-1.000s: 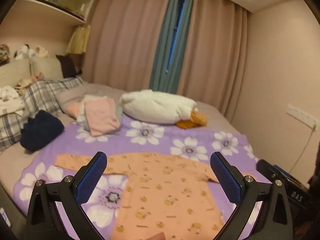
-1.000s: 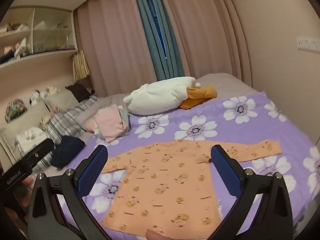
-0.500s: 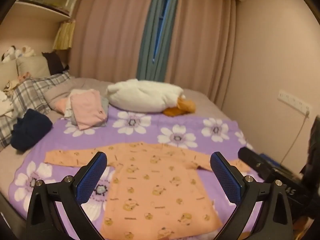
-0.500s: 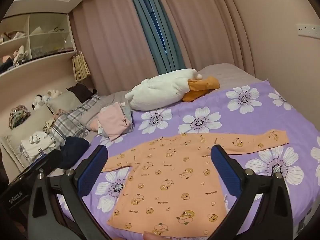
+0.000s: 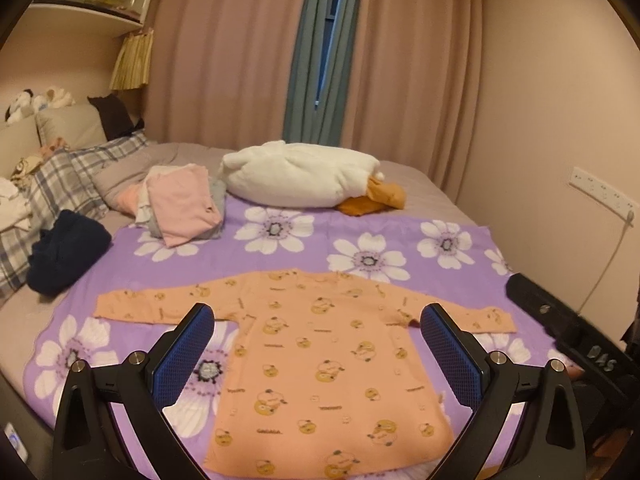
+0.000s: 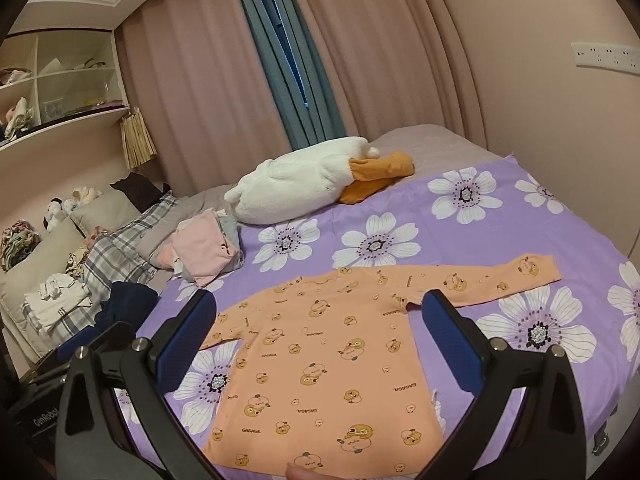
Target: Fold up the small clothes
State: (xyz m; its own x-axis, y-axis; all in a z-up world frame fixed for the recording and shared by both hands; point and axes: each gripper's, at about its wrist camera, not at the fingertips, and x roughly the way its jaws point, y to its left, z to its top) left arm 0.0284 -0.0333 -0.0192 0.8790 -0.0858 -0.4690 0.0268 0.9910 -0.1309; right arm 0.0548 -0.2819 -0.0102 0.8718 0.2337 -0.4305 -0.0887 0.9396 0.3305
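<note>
Left wrist: both grippers [image 5: 314, 354] [image 6: 320, 350] gape empty above the orange shirt [image 5: 320, 368], its hem seemingly cropped.

Dim, warm indoor light in both views, strong pink-orange cast, source not in frame. Light is even; only soft, faint shadows under the goose plush [image 5: 298, 178] and the folded clothes pile [image 5: 180, 204]. No glare. Slim blue strip of window [image 6: 280, 40] between the curtains at 12 o'clock adds almost nothing. Heavy fisheye bending: wall socket strip [image 5: 604, 192] and shelf [image 6: 60, 120] curve toward the rim; black vignette fills the corners. Overall slightly soft and noisy, orange shirt [image 5: 320, 360] print mildly blurred in the left view, sharper in the right.
</note>
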